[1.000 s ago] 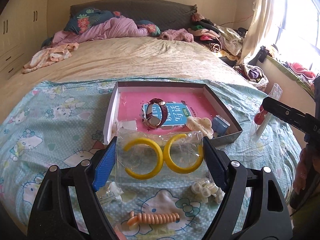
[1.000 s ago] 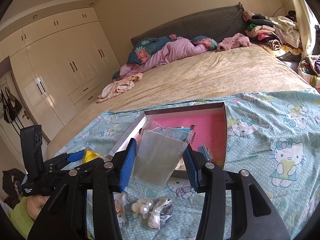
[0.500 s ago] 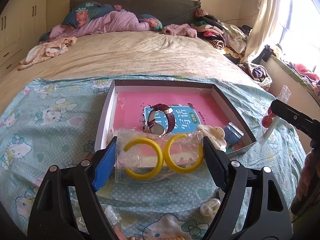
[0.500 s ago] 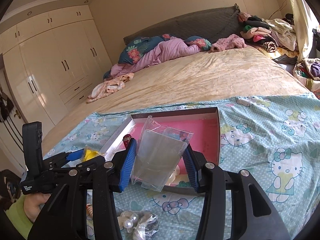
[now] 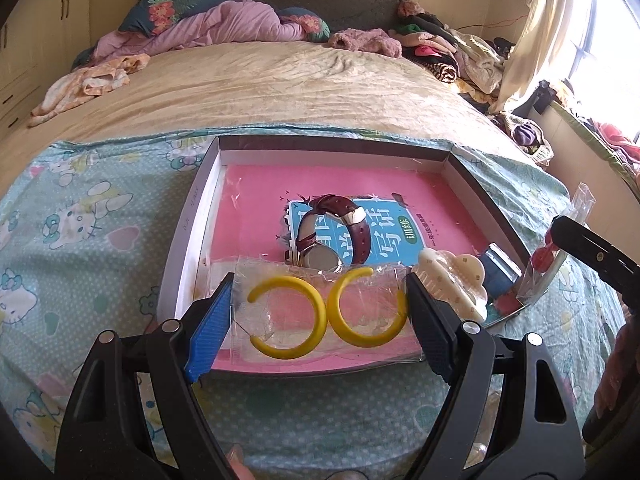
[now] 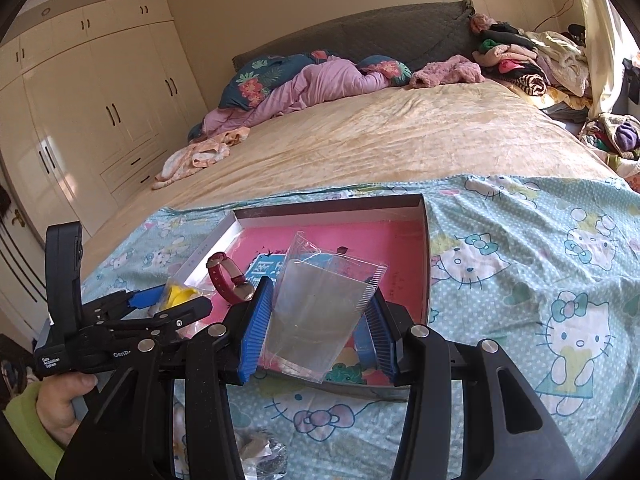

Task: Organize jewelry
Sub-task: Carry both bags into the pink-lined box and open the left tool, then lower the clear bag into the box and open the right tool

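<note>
My left gripper [image 5: 320,312] is shut on a clear bag holding two yellow hoop earrings [image 5: 328,316], held over the near part of the pink-lined box [image 5: 188,232]. My right gripper [image 6: 316,320] is shut on a clear plastic bag [image 6: 320,304] with something red in it, held over the box [image 6: 426,248] near its right side. In the box lie a maroon-strapped watch [image 5: 332,232] on a blue booklet [image 5: 396,228], a cream hair claw [image 5: 456,280] and a small blue item [image 5: 500,268]. The left gripper shows in the right wrist view [image 6: 168,300].
The box sits on a Hello Kitty sheet [image 6: 540,280] on a bed with a beige blanket [image 5: 280,88]. A small bag of pale trinkets [image 6: 260,456] lies on the sheet near me. Clothes are piled at the head of the bed; wardrobes [image 6: 100,120] stand at left.
Both grippers have moved forward with their bags, from above the sheet to over the box. The loose items on the sheet have dropped out of the left view.
</note>
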A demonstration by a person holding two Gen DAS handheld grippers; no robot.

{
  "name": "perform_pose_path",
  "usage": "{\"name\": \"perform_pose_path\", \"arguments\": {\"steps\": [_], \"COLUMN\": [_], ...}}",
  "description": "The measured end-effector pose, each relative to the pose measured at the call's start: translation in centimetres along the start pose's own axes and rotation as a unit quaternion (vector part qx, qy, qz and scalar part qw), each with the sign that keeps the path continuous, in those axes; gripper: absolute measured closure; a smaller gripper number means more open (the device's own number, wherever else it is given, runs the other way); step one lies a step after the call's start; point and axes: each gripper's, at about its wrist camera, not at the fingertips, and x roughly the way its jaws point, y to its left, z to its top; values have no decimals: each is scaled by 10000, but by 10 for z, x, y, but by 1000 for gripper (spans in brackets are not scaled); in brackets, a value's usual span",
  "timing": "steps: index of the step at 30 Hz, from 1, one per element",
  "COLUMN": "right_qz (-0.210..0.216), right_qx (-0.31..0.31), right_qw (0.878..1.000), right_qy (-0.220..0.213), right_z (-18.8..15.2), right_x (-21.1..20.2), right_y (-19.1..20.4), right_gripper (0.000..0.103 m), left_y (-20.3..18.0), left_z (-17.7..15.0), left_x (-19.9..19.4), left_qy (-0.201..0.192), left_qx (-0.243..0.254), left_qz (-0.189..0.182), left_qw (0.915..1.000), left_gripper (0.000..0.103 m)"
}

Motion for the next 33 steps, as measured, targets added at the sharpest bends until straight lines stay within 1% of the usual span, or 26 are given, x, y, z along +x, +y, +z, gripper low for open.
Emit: {"name": "perform_pose_path", "arguments": {"steps": [10, 16, 20, 22, 30, 33], "right_qz": [-188, -304, -416, -464, -436, -406], "right_qx": [-221, -355, -421, -440, -367, -369], "right_qw": [9995, 9988, 9980, 9977, 9979, 9979], "right_qy": [139, 174, 215, 236, 312, 352], "right_z": [-4, -7, -7, -7, -9, -10], "right_x": [17, 23, 30, 32, 34, 34], "right_y": [0, 1, 1, 0, -2, -1], "right_gripper": [58, 58, 58, 58, 57, 50], "left_y": [7, 5, 5, 5, 5, 4], "left_z": [2, 1, 1, 2, 2, 0], "left_x": [13, 16, 16, 15, 7, 3], "left_qy": [90, 104, 101, 81, 22, 9], "left_qx": [-108, -17, -16, -19, -9, 10], "left_qz": [40, 78, 116, 131, 127, 129], "left_qw": [9999, 9999, 9999, 9999, 9999, 9999], "left_gripper": [29, 28, 23, 23, 23, 23]}}
